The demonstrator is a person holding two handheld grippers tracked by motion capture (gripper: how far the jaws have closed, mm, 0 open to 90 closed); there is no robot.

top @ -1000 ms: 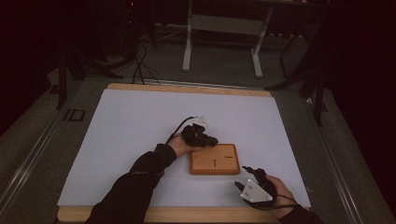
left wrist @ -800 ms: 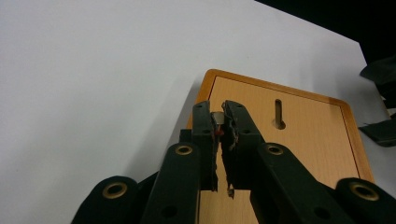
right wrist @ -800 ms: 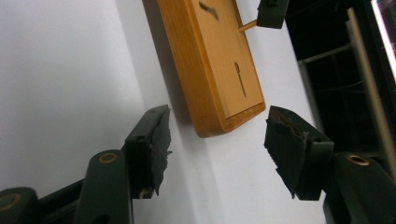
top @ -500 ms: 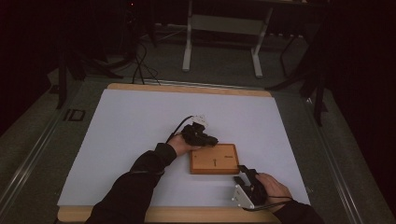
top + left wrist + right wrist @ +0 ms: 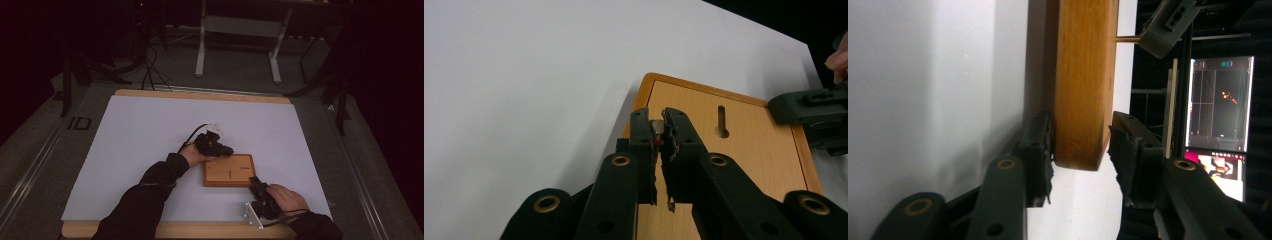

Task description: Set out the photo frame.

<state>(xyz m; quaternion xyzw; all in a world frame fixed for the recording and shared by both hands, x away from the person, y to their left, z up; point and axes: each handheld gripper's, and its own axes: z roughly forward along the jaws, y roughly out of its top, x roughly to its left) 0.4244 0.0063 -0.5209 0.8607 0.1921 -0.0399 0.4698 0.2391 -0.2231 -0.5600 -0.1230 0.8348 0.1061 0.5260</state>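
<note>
A flat wooden block (image 5: 229, 170) with a narrow slot (image 5: 722, 120) in its top lies on the white sheet (image 5: 150, 145). My left gripper (image 5: 220, 147) rests over the block's far left corner, shut on a small metal pin (image 5: 657, 127). The pin (image 5: 1128, 38) sticks out of the block's top face. My right gripper (image 5: 260, 192) is at the block's near right corner. Its jaws have just been closing, and the block (image 5: 1083, 85) stands between them. Both pads (image 5: 1040, 150) lie against its top and bottom faces.
The sheet covers a wooden table (image 5: 200, 95) with room to the left and behind the block. A lit monitor (image 5: 1220, 105) stands beyond the block in the right gripper view. A white metal frame (image 5: 240, 30) stands on the floor behind the table.
My right gripper has moved down and in toward the block, and its jaws have come around the near right corner. The left gripper has not moved.
</note>
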